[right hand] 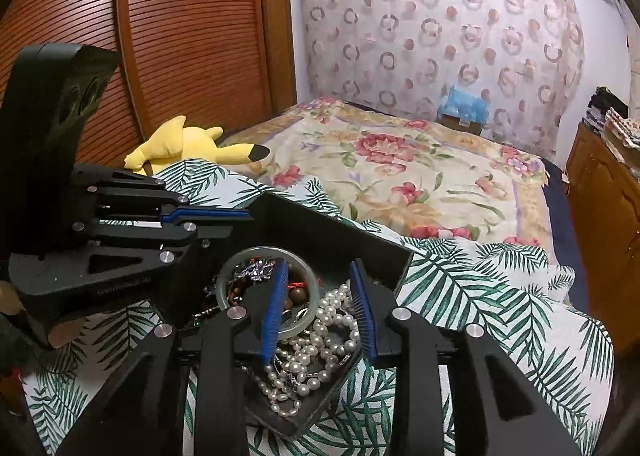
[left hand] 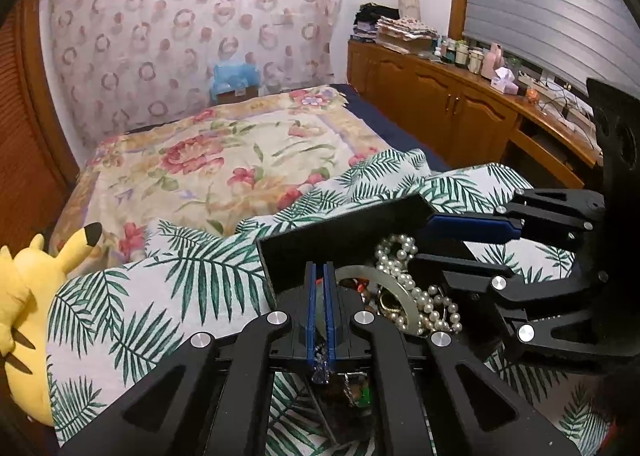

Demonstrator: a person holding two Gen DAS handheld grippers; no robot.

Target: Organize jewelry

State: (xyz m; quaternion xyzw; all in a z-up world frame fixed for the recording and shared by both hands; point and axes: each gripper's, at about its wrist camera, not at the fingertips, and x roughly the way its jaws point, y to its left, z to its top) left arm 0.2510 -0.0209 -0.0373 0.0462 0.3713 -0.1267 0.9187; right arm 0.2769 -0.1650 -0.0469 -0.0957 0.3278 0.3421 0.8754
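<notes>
A black jewelry box (left hand: 340, 240) (right hand: 340, 232) sits on a leaf-print cloth on the bed. Inside it lie a tangled pearl necklace (left hand: 436, 308) (right hand: 320, 336), a pale green bangle (left hand: 404, 296) (right hand: 256, 252) and small beads and sparkly pieces. My left gripper (left hand: 319, 268) (right hand: 250, 218) hangs over the box's left side. Its blue pads are shut together and I cannot make out anything pinched between them. My right gripper (right hand: 318, 268) (left hand: 420, 242) is over the box's right side with its jaws open. Pearls and part of the bangle lie below the gap, untouched by the pads.
The leaf-print cloth (left hand: 160, 296) covers the near end of a bed with a floral spread (left hand: 224, 160). A yellow plush toy (left hand: 24, 296) (right hand: 188, 144) lies at the left edge. Wooden cabinets (left hand: 440, 96) with clutter run along the right; a slatted wooden door (right hand: 160, 36) stands to the left.
</notes>
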